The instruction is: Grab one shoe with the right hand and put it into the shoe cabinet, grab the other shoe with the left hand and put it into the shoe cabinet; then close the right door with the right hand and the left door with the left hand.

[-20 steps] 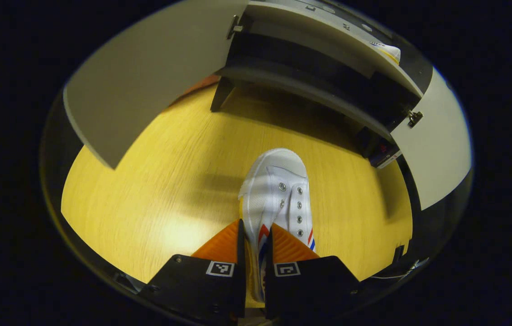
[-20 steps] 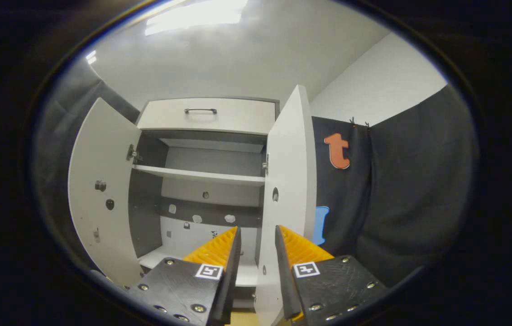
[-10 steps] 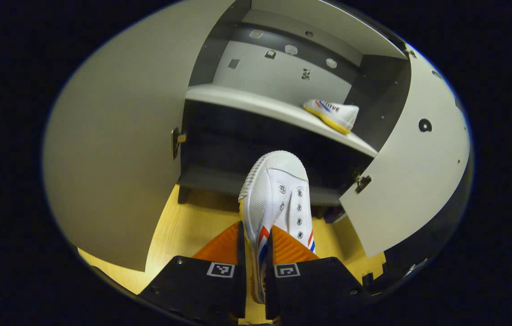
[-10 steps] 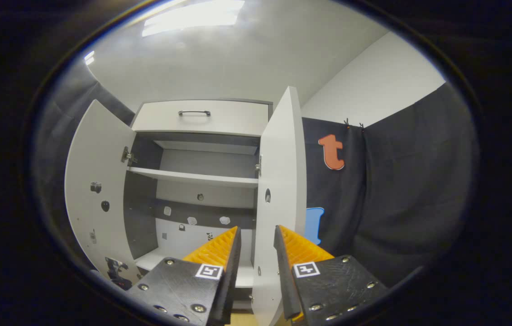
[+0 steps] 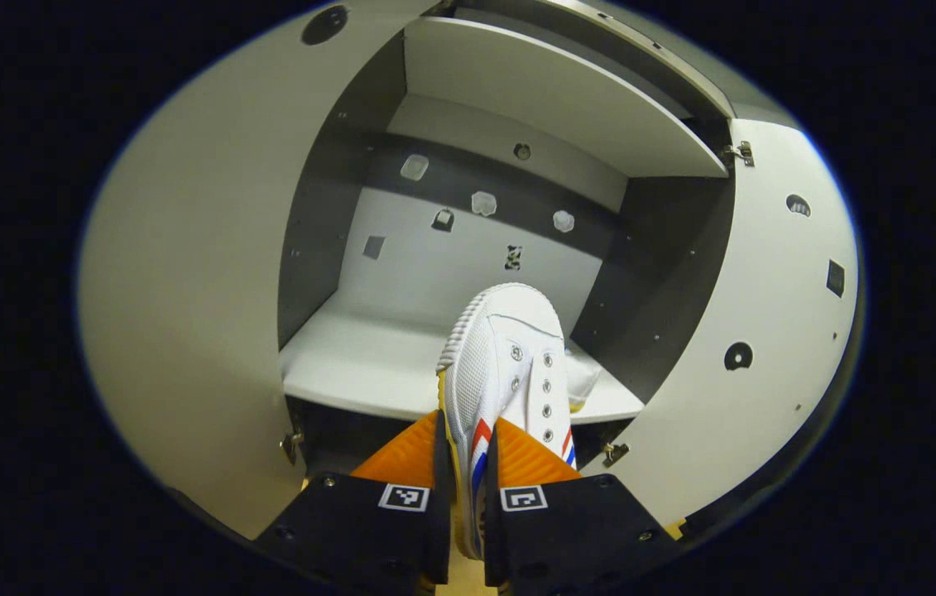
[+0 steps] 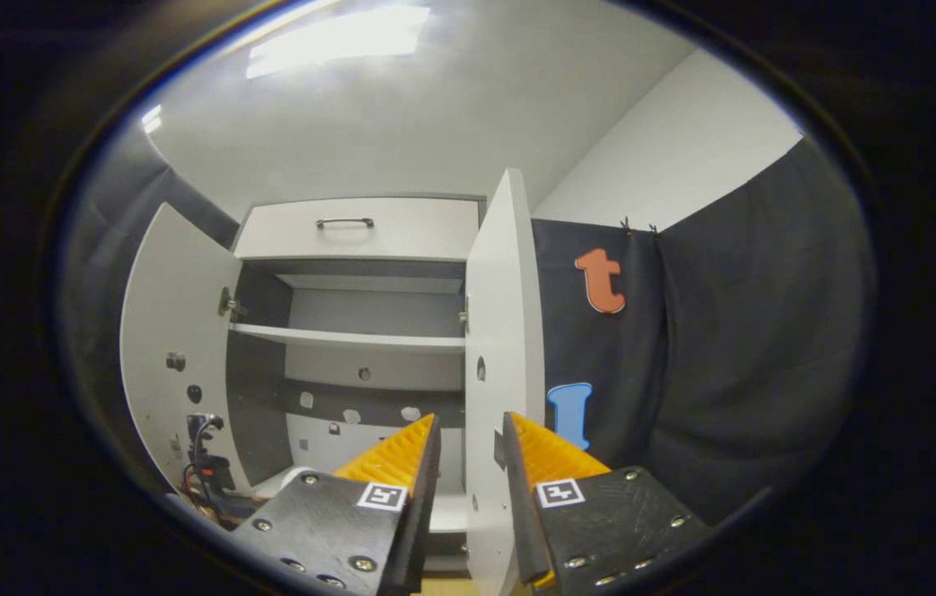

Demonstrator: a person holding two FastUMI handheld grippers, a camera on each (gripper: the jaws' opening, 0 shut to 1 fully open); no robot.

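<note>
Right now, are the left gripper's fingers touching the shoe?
Touching: the left gripper view shows both fingers of the left gripper pressed against the white shoe.

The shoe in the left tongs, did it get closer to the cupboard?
Yes. The shoe has risen from over the wooden floor to the cabinet shelf, toe pointing inside.

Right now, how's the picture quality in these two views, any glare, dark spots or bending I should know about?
Left gripper view: the fisheye bows the cabinet doors outward; the white shoe is sharp and evenly lit, and the space under the shelf is dark. Right gripper view: the ceiling light blows out to white glare, the edges darken, and the right door looks curved.
</note>
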